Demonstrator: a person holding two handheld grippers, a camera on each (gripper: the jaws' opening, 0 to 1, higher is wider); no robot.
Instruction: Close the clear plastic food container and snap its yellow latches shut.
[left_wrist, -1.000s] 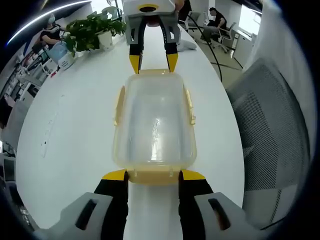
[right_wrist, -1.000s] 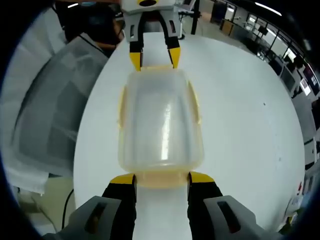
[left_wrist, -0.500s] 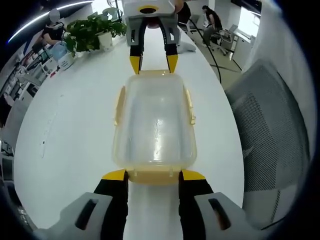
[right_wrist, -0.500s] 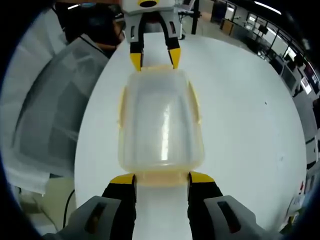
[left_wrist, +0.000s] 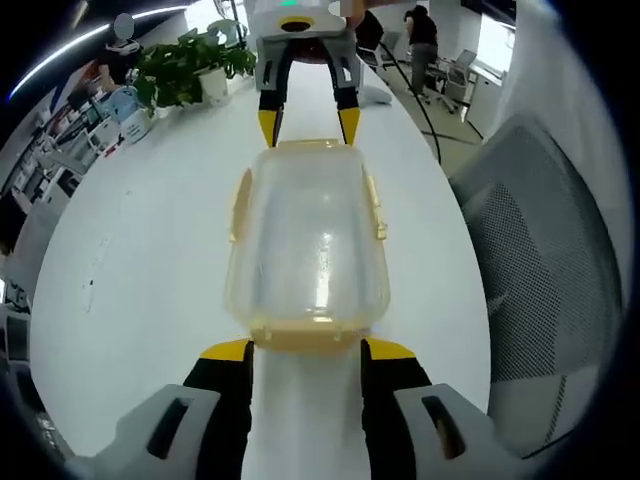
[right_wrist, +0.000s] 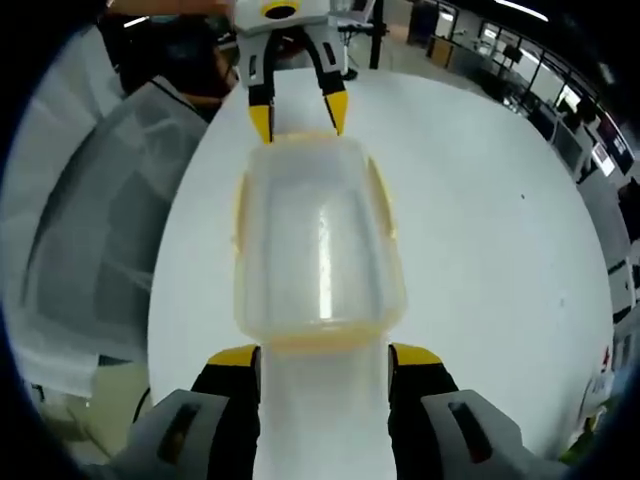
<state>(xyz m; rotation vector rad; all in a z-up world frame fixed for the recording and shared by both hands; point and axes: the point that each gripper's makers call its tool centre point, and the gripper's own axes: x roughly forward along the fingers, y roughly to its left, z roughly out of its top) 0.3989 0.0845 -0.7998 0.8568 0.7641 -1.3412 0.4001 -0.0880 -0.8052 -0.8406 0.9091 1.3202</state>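
One clear plastic container (left_wrist: 308, 240) with its lid on sits on a white surface (left_wrist: 150, 260), seemingly empty. Its long axis runs between two tools facing each other. The left tool (left_wrist: 304, 349) and right tool (right_wrist: 323, 353) each stand open, jaws flanking a short end, gripping nothing. Yellow latches (left_wrist: 241, 195) line its sides.

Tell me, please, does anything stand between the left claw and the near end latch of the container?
Nothing visible does. The left claw is open, right at the container's near end latch, with bare white table around it.
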